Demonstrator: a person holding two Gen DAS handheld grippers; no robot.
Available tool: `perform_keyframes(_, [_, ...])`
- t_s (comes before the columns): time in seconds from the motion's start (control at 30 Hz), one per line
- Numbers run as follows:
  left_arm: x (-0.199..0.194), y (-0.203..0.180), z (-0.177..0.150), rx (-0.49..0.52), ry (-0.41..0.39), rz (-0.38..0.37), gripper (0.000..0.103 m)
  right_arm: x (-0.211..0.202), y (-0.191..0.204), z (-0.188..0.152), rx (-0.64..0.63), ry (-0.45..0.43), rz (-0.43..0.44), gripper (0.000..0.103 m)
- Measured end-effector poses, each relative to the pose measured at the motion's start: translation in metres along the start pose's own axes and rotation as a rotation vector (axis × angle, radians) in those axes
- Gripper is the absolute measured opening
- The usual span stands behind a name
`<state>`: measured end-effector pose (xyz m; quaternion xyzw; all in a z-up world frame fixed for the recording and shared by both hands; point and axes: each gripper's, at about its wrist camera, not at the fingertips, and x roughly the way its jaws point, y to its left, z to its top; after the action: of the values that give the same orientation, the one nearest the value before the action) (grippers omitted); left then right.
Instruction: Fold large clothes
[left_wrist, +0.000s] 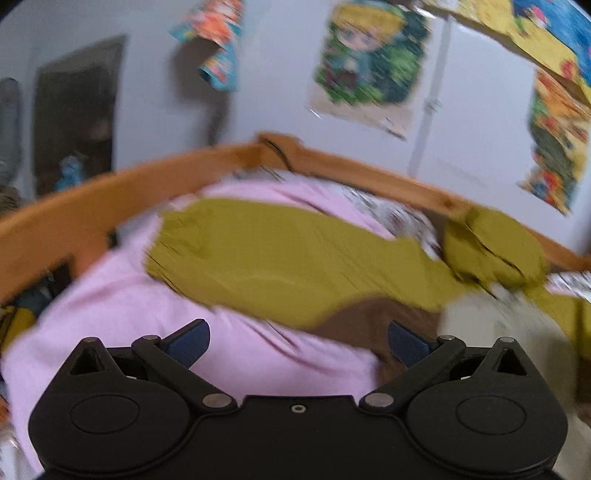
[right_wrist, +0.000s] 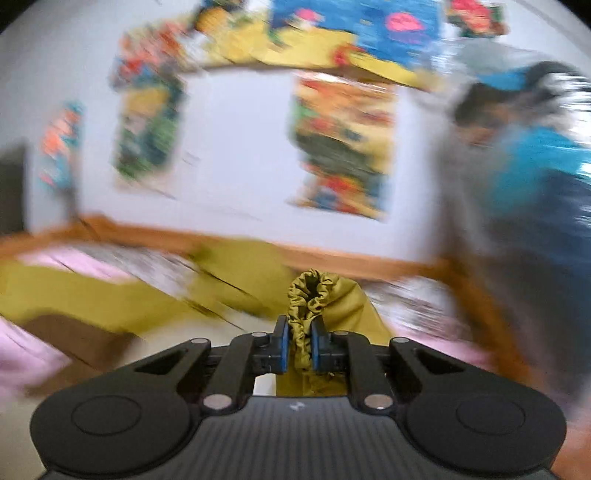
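Note:
An olive-green garment (left_wrist: 280, 254) with a brown inner lining (left_wrist: 373, 317) lies spread across a bed with a pink sheet (left_wrist: 122, 306). My left gripper (left_wrist: 298, 345) is open and empty, hovering over the pink sheet just short of the garment's near edge. My right gripper (right_wrist: 298, 345) is shut on a gathered elastic cuff (right_wrist: 308, 295) of the same olive garment (right_wrist: 92, 295), which trails away to the left. Both views are motion-blurred.
A wooden bed frame (left_wrist: 369, 173) runs along the back against a white wall with colourful posters (left_wrist: 369, 62). A patterned cloth (left_wrist: 388, 210) lies under the garment. A person in blue (right_wrist: 535, 184) stands at the right of the bed. A dark doorway (left_wrist: 74, 118) is at left.

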<state>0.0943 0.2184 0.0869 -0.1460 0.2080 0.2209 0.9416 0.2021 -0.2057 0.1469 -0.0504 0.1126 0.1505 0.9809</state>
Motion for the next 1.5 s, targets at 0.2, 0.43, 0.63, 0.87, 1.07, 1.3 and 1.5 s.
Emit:
perform_keyframes(0.2, [0.03, 0.035, 0.031, -0.057, -0.043, 0.184, 0.102, 0.076, 0.087, -0.019, -0.02, 0.044, 0.282, 0.016])
perform_keyframes(0.43, [0.081, 0.059, 0.039, -0.142, 0.06, 0.277, 0.089, 0.073, 0.126, -0.071, -0.041, 0.15, 0.489, 0.079])
perform_keyframes(0.63, [0.095, 0.058, 0.032, -0.223, 0.052, 0.346, 0.031, 0.015, 0.086, -0.103, 0.044, 0.254, 0.465, 0.091])
perform_keyframes(0.87, [0.055, -0.011, 0.041, 0.006, -0.201, 0.345, 0.007, -0.034, 0.04, -0.13, 0.182, 0.278, 0.315, 0.095])
perform_keyframes(1.07, [-0.021, -0.109, 0.053, 0.174, -0.428, -0.028, 0.006, -0.044, 0.015, -0.142, 0.147, 0.214, 0.168, 0.095])
perform_keyframes(1.3, [-0.079, -0.224, 0.008, 0.334, -0.359, -0.623, 0.006, -0.039, -0.017, -0.15, 0.185, 0.187, -0.046, 0.095])
perform_keyframes(1.5, [-0.049, -0.293, -0.077, 0.408, -0.001, -0.852, 0.028, -0.041, -0.052, -0.165, 0.178, 0.183, -0.227, 0.095])
